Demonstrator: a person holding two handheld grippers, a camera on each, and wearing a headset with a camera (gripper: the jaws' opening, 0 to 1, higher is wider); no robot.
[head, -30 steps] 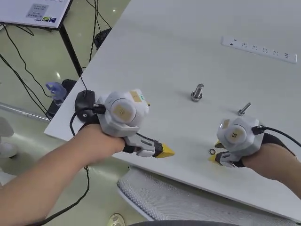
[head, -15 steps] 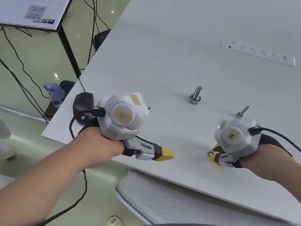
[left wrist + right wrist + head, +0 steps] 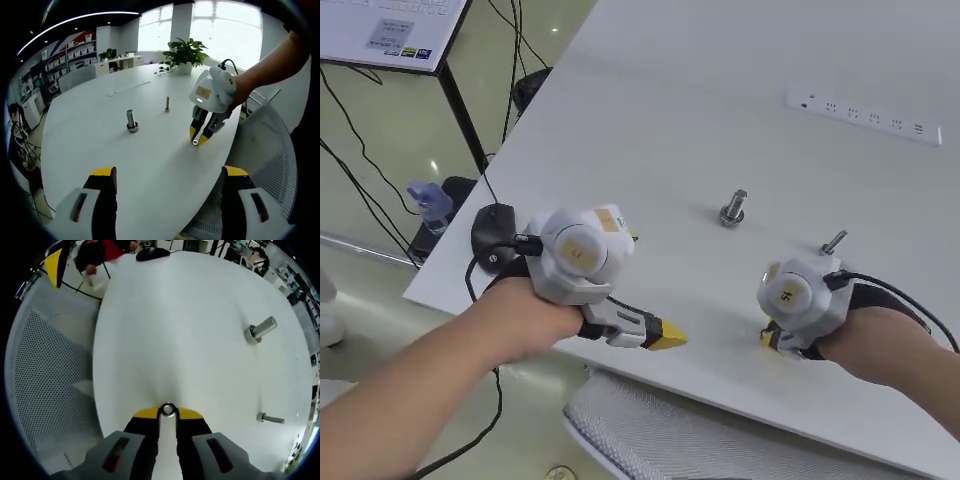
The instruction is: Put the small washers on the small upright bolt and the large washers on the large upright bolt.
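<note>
The large upright bolt [image 3: 733,208] stands mid-table, and the small upright bolt [image 3: 833,242] stands to its right, just behind my right hand. My right gripper [image 3: 767,340] points down at the table near its front edge. In the right gripper view its jaws [image 3: 168,414] are shut on a small metal washer [image 3: 168,409], with the large bolt [image 3: 260,331] and small bolt [image 3: 272,418] off to the right. My left gripper [image 3: 665,338] hovers at the front edge, open with nothing between its jaws [image 3: 167,182]. The left gripper view shows the right gripper [image 3: 201,136] holding the washer [image 3: 195,142].
A white power strip [image 3: 865,117] lies at the far right of the white table [image 3: 650,120]. A black mouse [image 3: 492,225] sits at the table's left corner. A grey mesh chair [image 3: 650,430] stands just below the front edge. Cables and a bottle [image 3: 428,200] are on the floor at left.
The washer that lay on the table beside my right gripper's tips is now between its shut jaws. The right gripper has edged left. The left gripper has hardly moved.
</note>
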